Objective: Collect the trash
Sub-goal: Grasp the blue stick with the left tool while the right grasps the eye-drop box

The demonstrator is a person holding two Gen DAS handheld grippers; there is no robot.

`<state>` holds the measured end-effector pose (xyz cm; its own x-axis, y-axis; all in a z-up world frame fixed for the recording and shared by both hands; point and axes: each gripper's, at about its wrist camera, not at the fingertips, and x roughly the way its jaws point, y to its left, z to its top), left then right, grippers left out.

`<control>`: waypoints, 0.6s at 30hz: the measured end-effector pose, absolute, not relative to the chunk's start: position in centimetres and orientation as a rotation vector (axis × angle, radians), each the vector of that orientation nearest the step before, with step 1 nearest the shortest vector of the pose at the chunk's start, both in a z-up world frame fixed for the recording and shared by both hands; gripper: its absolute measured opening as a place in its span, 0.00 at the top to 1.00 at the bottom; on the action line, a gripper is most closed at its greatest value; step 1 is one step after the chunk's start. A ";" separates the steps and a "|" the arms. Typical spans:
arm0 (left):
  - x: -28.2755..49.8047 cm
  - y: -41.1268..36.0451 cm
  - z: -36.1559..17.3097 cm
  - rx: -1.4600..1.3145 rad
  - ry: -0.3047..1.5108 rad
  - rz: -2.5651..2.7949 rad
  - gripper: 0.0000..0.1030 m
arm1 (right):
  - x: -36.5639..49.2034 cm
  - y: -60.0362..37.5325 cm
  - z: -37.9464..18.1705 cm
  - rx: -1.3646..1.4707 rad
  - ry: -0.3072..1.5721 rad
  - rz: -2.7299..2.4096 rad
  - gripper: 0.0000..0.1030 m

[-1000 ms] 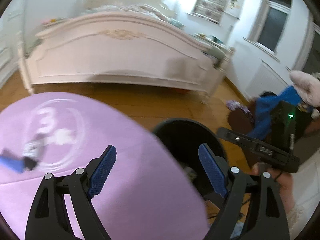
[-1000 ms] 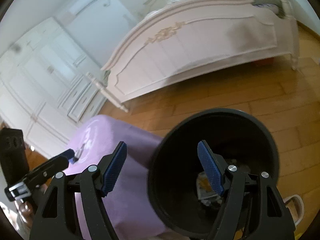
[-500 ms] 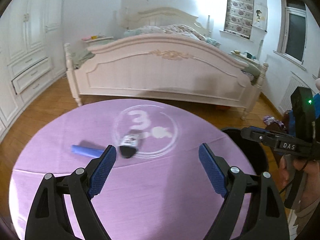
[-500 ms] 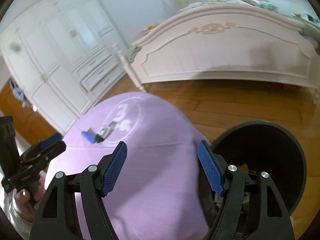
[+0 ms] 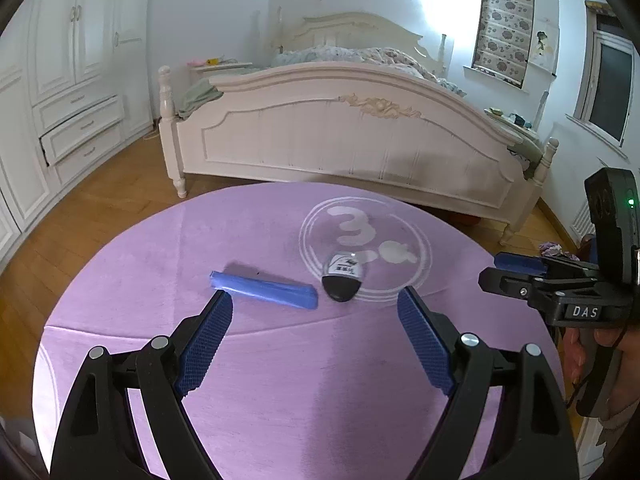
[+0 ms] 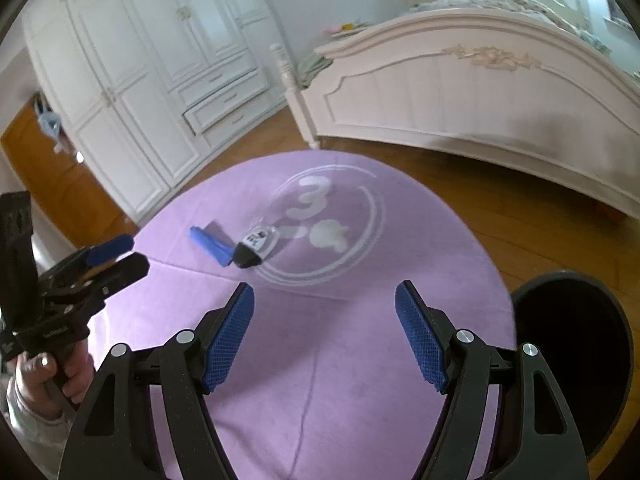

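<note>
Purple cloth covers the round table (image 5: 280, 380) under both my grippers, printed with a white ring and a "3". My left gripper (image 5: 316, 344) hovers over the near part of it, jaws spread wide with nothing between them. Just ahead of my left fingertip lies a blue wrapper (image 5: 264, 290), a long flat strip on the cloth. Touching its right end, or very nearly, is a small black-and-white packet (image 5: 343, 276), ahead of the gap between my left jaws and sitting on the rim of the printed ring.

My right gripper (image 6: 324, 336) is also spread wide and empty, held above the cloth. From it, the blue wrapper (image 6: 212, 246) and the packet (image 6: 254, 250) lie ahead and to the left, well clear of my fingertips. A black trash bin (image 6: 580, 360) stands on the wooden floor just to the right of my right jaw, beside the table edge, its mouth open upward. Beyond the table is a cream bed (image 5: 352, 136), and white wardrobes (image 6: 132, 80) line the far left.
</note>
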<state>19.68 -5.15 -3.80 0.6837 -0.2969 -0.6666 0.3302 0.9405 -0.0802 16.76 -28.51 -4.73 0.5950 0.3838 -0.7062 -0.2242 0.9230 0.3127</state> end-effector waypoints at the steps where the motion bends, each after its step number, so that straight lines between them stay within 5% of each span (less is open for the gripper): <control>1: 19.8 -5.0 -4.0 0.045 0.744 -0.357 0.18 | 17.0 -28.2 -4.8 0.193 0.869 0.359 0.29; 18: 25.9 -0.9 -8.6 0.013 0.926 -0.453 0.18 | 22.2 -19.2 -7.5 -0.150 0.944 0.511 0.29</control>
<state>25.92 -0.89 -8.62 0.5145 -0.3711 -0.7731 0.3825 0.9062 -0.1805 22.17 -19.22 -7.52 0.4782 0.3526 -0.8044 -0.4809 0.8715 0.0961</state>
